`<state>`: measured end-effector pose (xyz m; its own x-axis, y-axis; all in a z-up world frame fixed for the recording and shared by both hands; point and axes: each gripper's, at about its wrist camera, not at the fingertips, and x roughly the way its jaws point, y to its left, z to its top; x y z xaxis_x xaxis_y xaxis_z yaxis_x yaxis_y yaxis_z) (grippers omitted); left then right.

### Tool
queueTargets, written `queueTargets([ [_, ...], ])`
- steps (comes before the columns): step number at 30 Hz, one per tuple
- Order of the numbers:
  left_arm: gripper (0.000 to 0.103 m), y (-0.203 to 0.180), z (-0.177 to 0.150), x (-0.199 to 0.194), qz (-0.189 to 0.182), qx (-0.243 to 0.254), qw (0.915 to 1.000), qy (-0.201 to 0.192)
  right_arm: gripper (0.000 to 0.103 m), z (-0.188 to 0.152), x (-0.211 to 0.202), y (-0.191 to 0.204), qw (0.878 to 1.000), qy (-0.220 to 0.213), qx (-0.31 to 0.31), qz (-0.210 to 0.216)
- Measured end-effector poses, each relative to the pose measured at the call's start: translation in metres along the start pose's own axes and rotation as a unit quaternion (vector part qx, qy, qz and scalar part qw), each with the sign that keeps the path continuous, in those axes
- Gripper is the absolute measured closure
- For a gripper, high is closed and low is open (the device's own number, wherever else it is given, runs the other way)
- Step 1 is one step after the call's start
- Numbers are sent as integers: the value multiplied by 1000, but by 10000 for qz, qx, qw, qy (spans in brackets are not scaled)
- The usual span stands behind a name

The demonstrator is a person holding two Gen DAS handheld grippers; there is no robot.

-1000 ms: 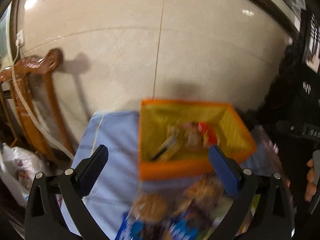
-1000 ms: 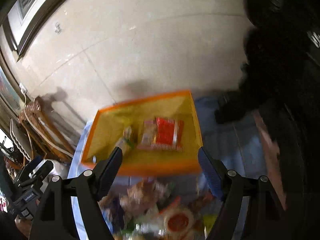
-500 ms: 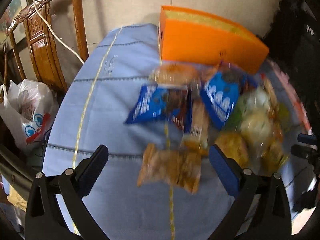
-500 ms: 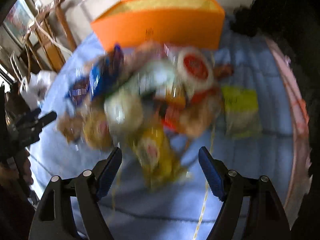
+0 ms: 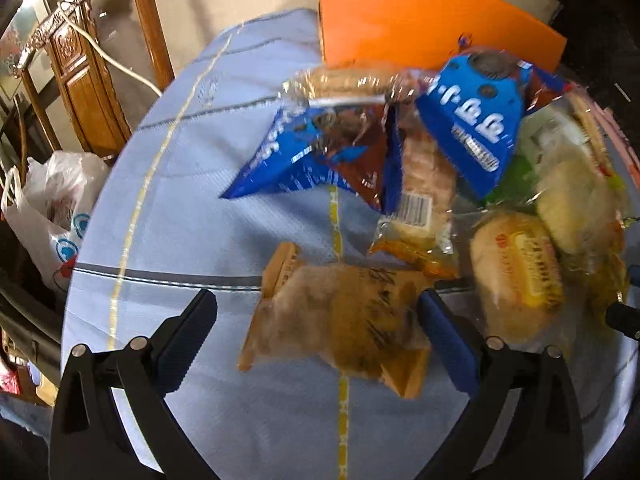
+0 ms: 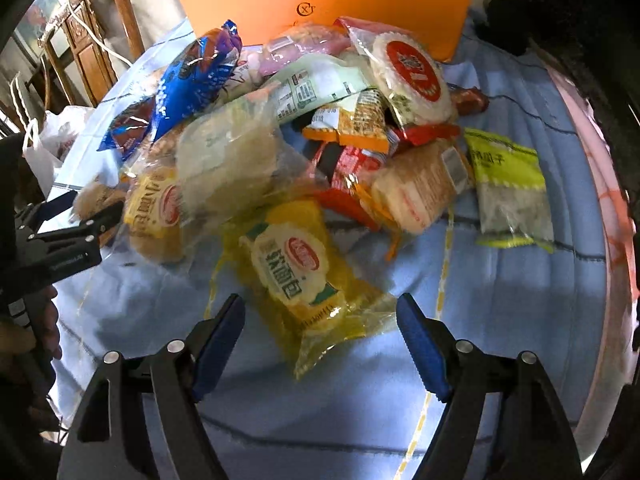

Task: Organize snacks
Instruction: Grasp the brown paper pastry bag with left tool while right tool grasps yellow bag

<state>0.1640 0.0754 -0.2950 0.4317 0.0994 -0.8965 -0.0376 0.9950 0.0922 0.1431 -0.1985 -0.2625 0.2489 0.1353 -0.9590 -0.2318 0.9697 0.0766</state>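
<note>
One yellow bread packet [image 6: 298, 276], long axis diagonal.

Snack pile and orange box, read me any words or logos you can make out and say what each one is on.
"软面包": yellow bread packet between the right gripper's open jaws.
"CXT"-like monogram, uncertain: orange box.
"瓜子", with blurred characters before it: lime-green packet.
Blue packets' lettering, barcodes: too blurred.

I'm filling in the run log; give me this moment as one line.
left gripper: open over brown bread packet | right gripper: open over yellow bread packet | orange box: behind pile
</note>
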Motion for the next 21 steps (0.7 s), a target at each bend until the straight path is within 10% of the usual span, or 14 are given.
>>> queueTargets([
  [7,4,0,-9,6,-179,-76,9996,-210,25,6,23,5,9993,34,-278,-234],
  [14,62,-21,-26,-17,-529,671,9951,-503,57,-3,13,-6,9999,-70,-102,119],
  [21,68,-3,-23,-32,-1023,276,9931,-504,65,-17,-12,-12,9989,-233,176,368],
])
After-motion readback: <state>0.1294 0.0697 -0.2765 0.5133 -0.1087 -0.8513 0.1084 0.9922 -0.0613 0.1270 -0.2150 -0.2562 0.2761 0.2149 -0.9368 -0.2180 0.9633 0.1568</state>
